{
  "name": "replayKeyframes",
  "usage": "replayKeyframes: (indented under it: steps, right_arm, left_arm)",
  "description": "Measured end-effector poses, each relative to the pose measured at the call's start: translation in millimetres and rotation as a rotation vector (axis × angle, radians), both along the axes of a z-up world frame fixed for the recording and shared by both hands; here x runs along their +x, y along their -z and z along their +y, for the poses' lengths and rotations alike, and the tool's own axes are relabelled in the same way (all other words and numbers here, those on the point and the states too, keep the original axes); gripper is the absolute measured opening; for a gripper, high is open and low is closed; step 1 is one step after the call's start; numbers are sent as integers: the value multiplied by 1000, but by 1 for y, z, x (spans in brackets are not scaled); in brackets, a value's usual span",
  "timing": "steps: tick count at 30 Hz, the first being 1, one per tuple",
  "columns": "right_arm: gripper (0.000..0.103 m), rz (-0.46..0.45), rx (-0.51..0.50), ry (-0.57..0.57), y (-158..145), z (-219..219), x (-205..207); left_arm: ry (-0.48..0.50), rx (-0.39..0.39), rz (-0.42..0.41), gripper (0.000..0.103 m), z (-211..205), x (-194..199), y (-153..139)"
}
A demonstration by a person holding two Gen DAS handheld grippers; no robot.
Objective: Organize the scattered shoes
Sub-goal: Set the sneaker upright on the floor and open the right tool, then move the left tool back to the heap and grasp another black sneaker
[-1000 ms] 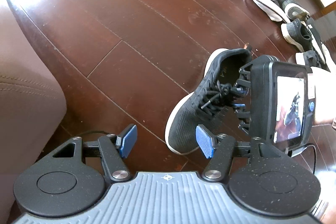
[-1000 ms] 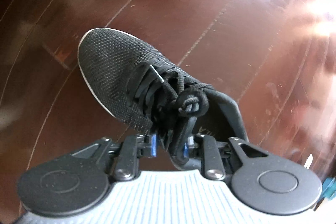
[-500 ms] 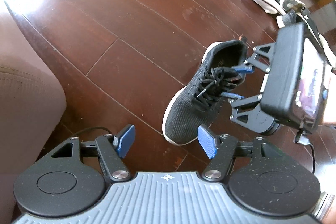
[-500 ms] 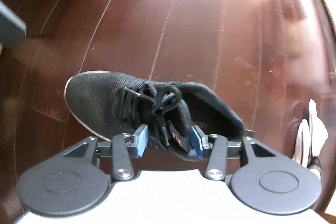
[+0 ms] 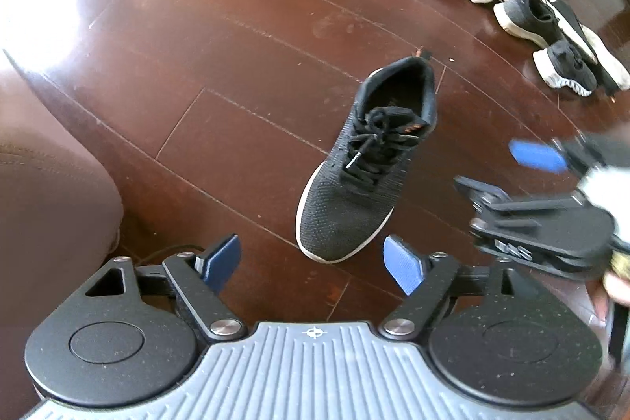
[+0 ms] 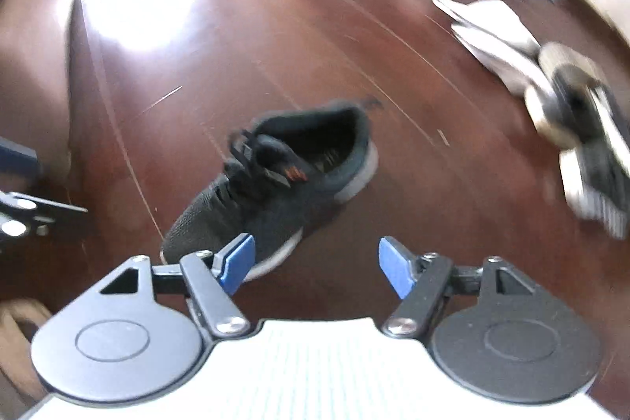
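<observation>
I see the dark wooden floor (image 5: pixel 236 38) with a black knit sneaker (image 5: pixel 354 184) standing alone mid-floor, other shoes (image 5: pixel 543 14) clustered far right. My left gripper (image 5: pixel 313 260) and right gripper (image 6: pixel 315 262) both hover, fingers wide, empty.

each view sits just behind its own jaws, high above the floor (image 5: pixel 244 38), tilted down and forward. the left wrist view has the black sneaker (image 5: pixel 366 168) just ahead of its jaws, toe nearest, and the right gripper (image 5: pixel 512 176) off to the right. the right wrist view, blurred, has the same sneaker (image 6: pixel 283 180) ahead and left of its jaws. both share the sneaker, the floor (image 6: pixel 315 38) and the shoe cluster (image 5: pixel 543 18) far right (image 6: pixel 575 128)
</observation>
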State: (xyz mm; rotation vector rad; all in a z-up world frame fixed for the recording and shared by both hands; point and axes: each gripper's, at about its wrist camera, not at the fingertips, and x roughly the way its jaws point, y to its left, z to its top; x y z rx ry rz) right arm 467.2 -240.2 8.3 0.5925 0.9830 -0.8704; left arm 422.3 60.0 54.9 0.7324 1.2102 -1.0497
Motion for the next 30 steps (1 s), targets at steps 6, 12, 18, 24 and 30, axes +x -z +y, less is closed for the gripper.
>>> replayKeyframes:
  steps: [6,12,18,24,30]
  right_arm:
    - [74,-148,67,307,0,50,-116]
    - [77,-250,9,485,-7,142,-258]
    - [77,-365,32,588,0,171,-408]
    - [77,-409,23,647,-21,188,-499]
    - [77,-380,19,748,-13,190,-518]
  left_arm:
    - [21,-84,8,93,0,-37,-6]
    - [85,-177,12,93,-2,-105,-17]
    - [116,-63,-81,81,-17,-181,-30]
    - [-13,-56,34,83,-89,-239,-57]
    - [-5,-166,122,80,-184,-287,-35]
